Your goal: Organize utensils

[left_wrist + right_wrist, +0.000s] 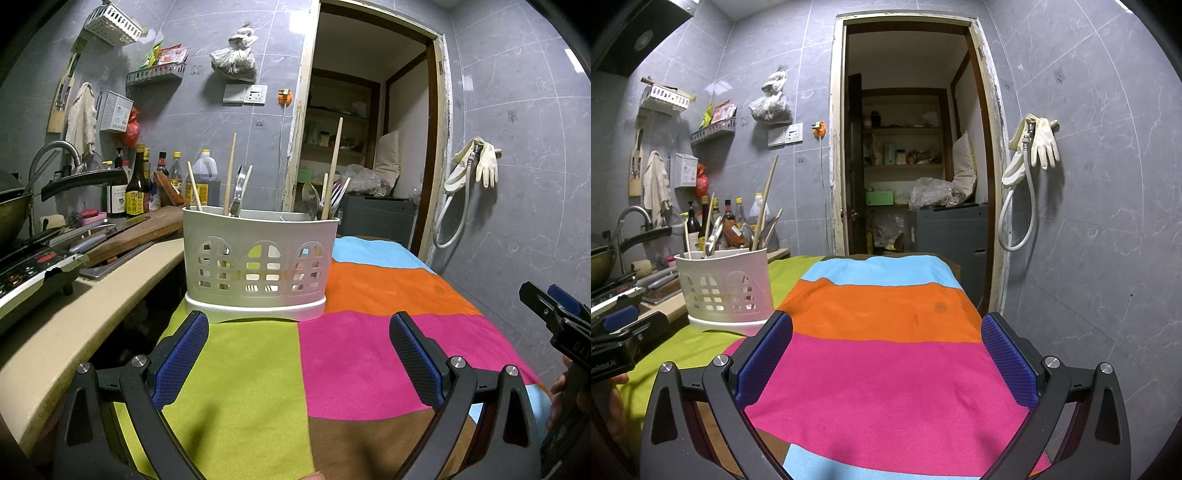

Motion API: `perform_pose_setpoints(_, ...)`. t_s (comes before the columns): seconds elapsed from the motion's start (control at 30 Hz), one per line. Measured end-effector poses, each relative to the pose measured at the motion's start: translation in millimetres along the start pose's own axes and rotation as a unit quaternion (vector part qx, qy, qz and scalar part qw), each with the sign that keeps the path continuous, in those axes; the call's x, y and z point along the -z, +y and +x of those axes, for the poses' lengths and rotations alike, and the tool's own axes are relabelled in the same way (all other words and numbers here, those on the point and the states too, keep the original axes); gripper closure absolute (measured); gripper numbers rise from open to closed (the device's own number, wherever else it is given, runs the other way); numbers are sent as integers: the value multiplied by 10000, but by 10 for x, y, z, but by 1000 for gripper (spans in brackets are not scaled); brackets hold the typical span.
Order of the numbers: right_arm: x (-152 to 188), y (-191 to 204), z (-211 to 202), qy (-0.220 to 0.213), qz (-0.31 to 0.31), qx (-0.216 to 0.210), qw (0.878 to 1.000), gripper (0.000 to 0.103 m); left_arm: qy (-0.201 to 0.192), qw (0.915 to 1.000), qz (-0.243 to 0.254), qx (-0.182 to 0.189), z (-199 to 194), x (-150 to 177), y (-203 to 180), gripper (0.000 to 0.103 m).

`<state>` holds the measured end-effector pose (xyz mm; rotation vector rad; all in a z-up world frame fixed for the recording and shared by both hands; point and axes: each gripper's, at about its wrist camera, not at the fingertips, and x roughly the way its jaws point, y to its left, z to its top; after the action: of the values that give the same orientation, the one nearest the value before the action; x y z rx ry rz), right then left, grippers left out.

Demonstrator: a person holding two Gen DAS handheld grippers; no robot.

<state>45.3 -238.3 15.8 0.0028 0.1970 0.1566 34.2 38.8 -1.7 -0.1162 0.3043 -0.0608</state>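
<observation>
A white plastic utensil caddy [258, 258] stands on the colourful patchwork cloth [351, 350], at its far left. It holds wooden chopsticks [334, 166], a metal spoon [311, 201], a fork [338, 194] and tongs [238, 192]. My left gripper [299, 325] is open and empty, just in front of the caddy. My right gripper [886, 325] is open and empty over the pink and orange patches. The caddy also shows in the right wrist view [726, 288], to the left of that gripper.
A beige counter [92, 314] on the left carries a cutting board with a knife [122, 232], sauce bottles [135, 184], a wok and a cooker panel. An open doorway [908, 147] is behind the table. Rubber gloves [1038, 144] and a hose hang on the right wall.
</observation>
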Motion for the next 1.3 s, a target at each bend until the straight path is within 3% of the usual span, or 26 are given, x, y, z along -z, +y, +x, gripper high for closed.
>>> perform_pose_setpoints(1.3,10,-30,-19,36,1,31,10000,0,-40,9999,53,-98,-29,40,36,7)
